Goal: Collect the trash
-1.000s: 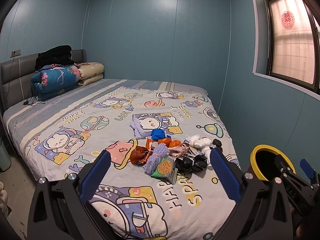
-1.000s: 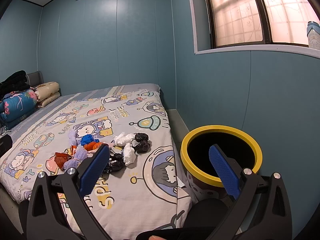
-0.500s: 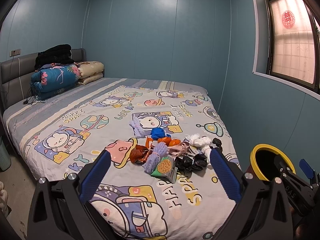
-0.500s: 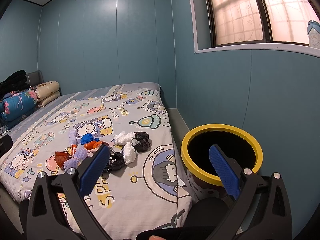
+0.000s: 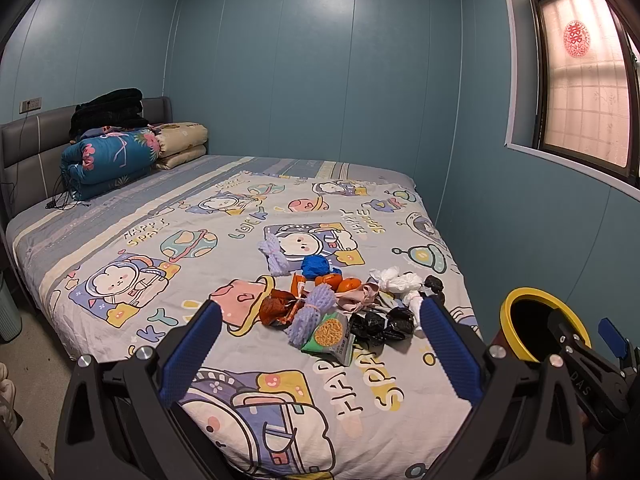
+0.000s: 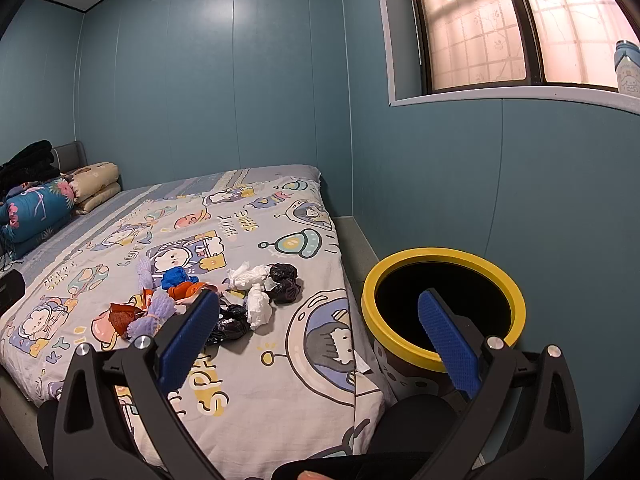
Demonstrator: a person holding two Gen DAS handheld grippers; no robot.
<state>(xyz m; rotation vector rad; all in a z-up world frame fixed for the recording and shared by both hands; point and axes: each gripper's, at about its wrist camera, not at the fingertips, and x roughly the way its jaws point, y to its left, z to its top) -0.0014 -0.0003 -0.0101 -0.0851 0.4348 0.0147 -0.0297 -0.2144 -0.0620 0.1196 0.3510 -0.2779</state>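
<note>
A: Left wrist view, going left to right. We see the folded blue floral quilt [image 5: 108, 156] at the headboard, then the bed with the cartoon space-print sheet [image 5: 168, 248]. Our left gripper [image 5: 320, 340] hangs over the near edge, blue-padded fingers [image 5: 190, 354] spread wide, nothing between them.

B: Trash?

A: One loose cluster on the sheet, near the bed's right edge. Pale purple foam net [image 5: 274, 256] furthest back-left, crumpled orange-brown wrapper [image 5: 278, 308], second purple foam net [image 5: 310, 314], green snack packet [image 5: 330, 334] nearest us. Blue crumpled ball [image 5: 316, 266] behind, small orange pieces [image 5: 338, 282] just beside it. Then black plastic bags [image 5: 380, 324] and white crumpled tissue [image 5: 396, 282].

B: Bin?

A: Round yellow-rimmed bin [image 5: 506, 310] on the floor, right of the bed, apart from the pile.

B: Right wrist view?

A: Same pile [image 6: 208, 300] left of centre. Our right gripper [image 6: 318, 340] also spread wide and holding nothing. Its left pad overlaps the black bags in view; contact we cannot tell. Right pad sits in front of the bin's [image 6: 444, 254] dark opening. White patterned bottle [image 6: 628, 68] on the windowsill, far right.
</note>
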